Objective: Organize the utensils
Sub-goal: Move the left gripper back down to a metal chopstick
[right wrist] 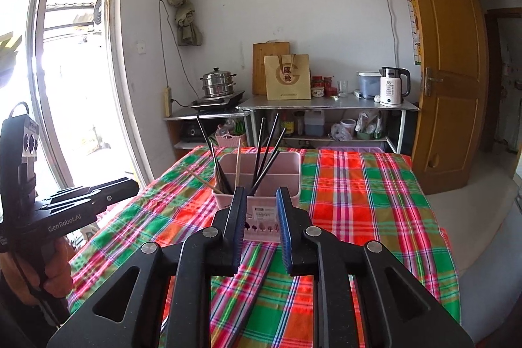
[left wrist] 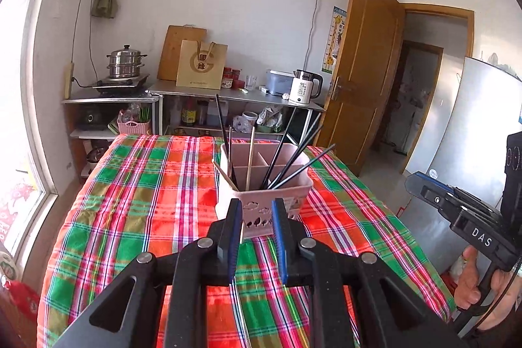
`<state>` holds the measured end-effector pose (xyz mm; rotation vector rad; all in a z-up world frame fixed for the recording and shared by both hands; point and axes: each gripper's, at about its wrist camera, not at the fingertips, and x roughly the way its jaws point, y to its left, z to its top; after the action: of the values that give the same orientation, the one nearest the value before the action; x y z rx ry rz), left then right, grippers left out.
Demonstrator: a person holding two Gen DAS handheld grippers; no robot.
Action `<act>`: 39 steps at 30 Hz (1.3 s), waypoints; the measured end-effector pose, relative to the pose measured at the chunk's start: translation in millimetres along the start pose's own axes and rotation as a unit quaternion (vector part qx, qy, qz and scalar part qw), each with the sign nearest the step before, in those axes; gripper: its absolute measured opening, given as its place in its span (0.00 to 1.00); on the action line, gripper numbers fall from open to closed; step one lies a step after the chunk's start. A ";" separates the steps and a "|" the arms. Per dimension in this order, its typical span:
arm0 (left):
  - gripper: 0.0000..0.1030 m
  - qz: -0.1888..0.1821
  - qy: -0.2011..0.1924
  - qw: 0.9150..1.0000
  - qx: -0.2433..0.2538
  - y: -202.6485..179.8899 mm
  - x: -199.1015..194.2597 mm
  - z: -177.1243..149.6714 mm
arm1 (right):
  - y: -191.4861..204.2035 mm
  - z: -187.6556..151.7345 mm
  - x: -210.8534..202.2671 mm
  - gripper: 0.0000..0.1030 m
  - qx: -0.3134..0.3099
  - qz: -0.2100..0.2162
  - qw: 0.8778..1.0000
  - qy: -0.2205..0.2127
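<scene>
A pink divided utensil basket (left wrist: 261, 181) (right wrist: 261, 201) stands on the plaid-covered table (left wrist: 146, 201) (right wrist: 359, 201). Several black chopsticks (left wrist: 293, 158) (right wrist: 267, 149) and wooden chopsticks (left wrist: 250, 155) (right wrist: 238, 162) stand in its compartments. My left gripper (left wrist: 256, 211) is open and empty, held just in front of the basket. My right gripper (right wrist: 260, 201) is open and empty, also just in front of the basket. The right gripper shows at the right edge of the left wrist view (left wrist: 463, 217); the left gripper shows at the left of the right wrist view (right wrist: 75, 204).
Behind the table stand metal shelves (left wrist: 228, 93) with a steamer pot (left wrist: 125, 62), a paper bag (left wrist: 201, 64), jars and a white kettle (left wrist: 305, 87). A window is at the left, an open wooden door (left wrist: 365, 70) at the right.
</scene>
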<state>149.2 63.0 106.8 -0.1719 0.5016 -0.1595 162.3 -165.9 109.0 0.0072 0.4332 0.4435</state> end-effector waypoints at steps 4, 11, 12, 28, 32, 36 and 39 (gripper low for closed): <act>0.17 0.006 0.010 1.000 0.005 -9.3 -11.1 -27.6 | 1.8 -14.8 -16.3 0.19 0.001 -0.011 1.000 0.000; 0.17 0.008 0.018 1.000 0.015 -23.5 -35.8 -67.2 | 5.3 -38.2 -44.2 0.19 0.008 -0.021 1.000 -0.004; 0.17 0.008 0.019 1.000 0.016 -25.8 -39.9 -72.3 | 6.2 -41.2 -46.6 0.19 0.008 -0.022 1.000 -0.003; 0.18 0.009 0.030 0.999 0.020 -28.7 -60.1 -107.4 | 23.1 -82.3 -55.7 0.19 0.020 -0.027 0.999 0.024; 0.18 0.007 0.039 0.999 0.024 -26.7 -52.1 -112.0 | 26.5 -88.9 -47.8 0.21 0.017 -0.033 0.999 0.037; 0.23 0.007 0.053 0.998 0.016 -19.0 -38.6 -114.9 | 27.2 -92.7 -38.4 0.25 0.018 -0.037 0.998 0.051; 0.32 0.007 0.057 0.998 0.005 -11.2 -30.7 -115.8 | 27.5 -93.9 -30.6 0.25 0.016 -0.034 0.998 0.057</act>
<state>64.7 43.7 23.3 -0.1504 0.6160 -0.1594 87.7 -161.9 38.7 -0.0020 0.5518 0.3707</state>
